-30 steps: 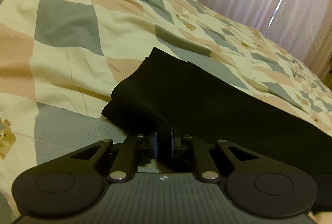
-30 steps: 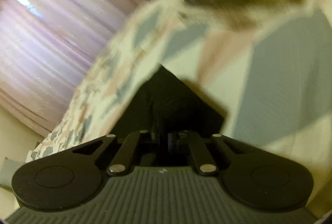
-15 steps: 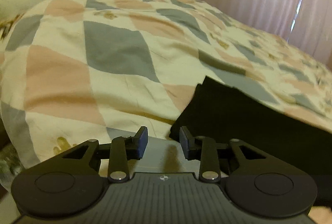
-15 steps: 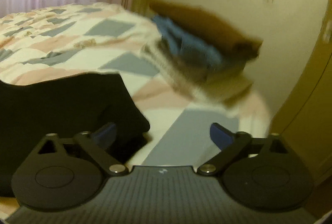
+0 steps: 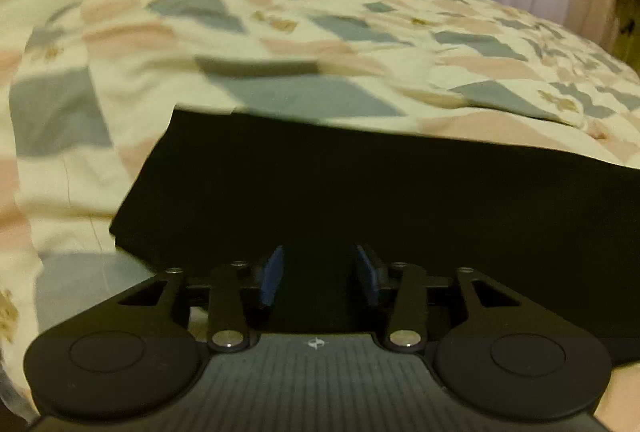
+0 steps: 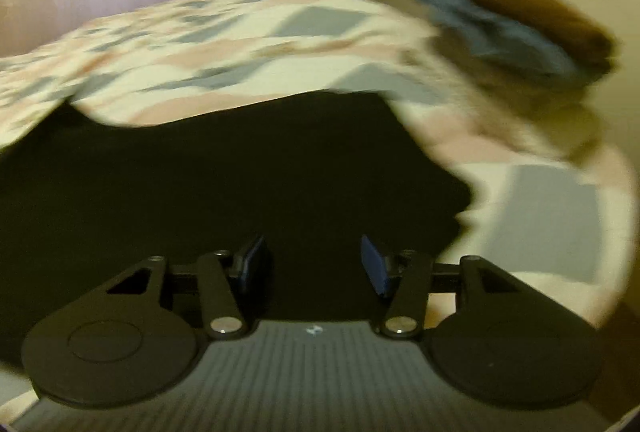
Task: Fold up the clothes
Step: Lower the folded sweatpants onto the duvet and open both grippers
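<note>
- Left tool (image 5: 318,274): let go of the black garment (image 5: 360,200), jaws opening above it.
- Right tool (image 6: 316,266): released too, now closing, nothing pinched.
- Garment lies flat on the bed (image 5: 280,32).

Left gripper (image 5: 318,270): was clamped on black garment (image 5: 360,200) edge; now released, jaws opening, over the flat cloth. Right gripper (image 6: 314,264): also let go, swung wide, jaws now closing; garment corner lies at 2 o'clock.
</note>
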{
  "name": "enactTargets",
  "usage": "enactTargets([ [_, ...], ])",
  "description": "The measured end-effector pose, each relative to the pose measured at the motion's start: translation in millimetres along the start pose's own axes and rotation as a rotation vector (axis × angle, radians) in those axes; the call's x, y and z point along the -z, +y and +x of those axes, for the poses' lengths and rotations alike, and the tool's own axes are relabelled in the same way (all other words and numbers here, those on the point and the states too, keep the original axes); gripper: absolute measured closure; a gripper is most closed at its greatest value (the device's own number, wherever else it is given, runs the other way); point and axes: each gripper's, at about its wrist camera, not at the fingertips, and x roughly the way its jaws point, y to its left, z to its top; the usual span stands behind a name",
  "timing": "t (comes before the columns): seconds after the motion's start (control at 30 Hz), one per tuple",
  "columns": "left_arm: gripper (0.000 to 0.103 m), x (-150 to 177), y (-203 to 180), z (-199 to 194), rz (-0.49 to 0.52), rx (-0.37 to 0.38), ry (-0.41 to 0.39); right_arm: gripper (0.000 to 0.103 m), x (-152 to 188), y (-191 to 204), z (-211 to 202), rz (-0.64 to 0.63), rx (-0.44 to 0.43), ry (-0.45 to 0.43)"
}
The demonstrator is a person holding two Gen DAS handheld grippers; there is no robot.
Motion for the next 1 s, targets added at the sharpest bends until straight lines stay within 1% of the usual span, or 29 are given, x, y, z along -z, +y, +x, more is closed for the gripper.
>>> enactTargets([
  [0.03,0.055,-3,-5,-6,0.015,0.002,-0.009,0.051,-2,-2,-6,0.015,0.005,-0.013],
  [0.1,0.053,-7,-18,-17,0.046,0.01,-0.023,0.035,-3,5,-23,0.046,-0.032,-0.04],
  [0.17,0.049,-8,-31,-28,0.074,0.015,-0.038,0.028,-2,17,-41,0.051,-0.085,-0.06],
  [0.2,0.047,-8,-37,-33,0.088,0.017,-0.041,0.027,-1,26,-49,0.048,-0.115,-0.064],
  [0.27,0.047,-5,-52,-44,0.115,0.037,-0.034,0.027,8,48,-66,0.044,-0.183,-0.059],
  [0.33,0.045,0,-61,-57,0.134,0.063,-0.038,0.024,14,70,-77,0.042,-0.238,-0.059],
  [0.37,0.042,3,-65,-64,0.14,0.074,-0.041,0.021,19,79,-86,0.043,-0.264,-0.056],
  [0.4,0.039,6,-68,-70,0.142,0.084,-0.044,0.021,23,86,-92,0.045,-0.285,-0.055],
  [0.5,0.038,15,-74,-91,0.154,0.105,-0.054,0.02,31,99,-113,0.049,-0.329,-0.061],
  [0.6,0.038,22,-77,-107,0.161,0.119,-0.059,0.018,34,105,-128,0.028,-0.31,-0.085],
  [0.73,0.038,29,-81,-128,0.164,0.138,-0.07,0.016,39,101,-150,0.018,-0.284,-0.118],
  [0.87,0.032,38,-88,-150,0.186,0.154,-0.099,0.015,42,91,-167,0.038,-0.289,-0.138],
  [1.0,0.032,45,-96,-170,0.209,0.178,-0.123,0.011,44,84,-189,0.048,-0.303,-0.164],
])
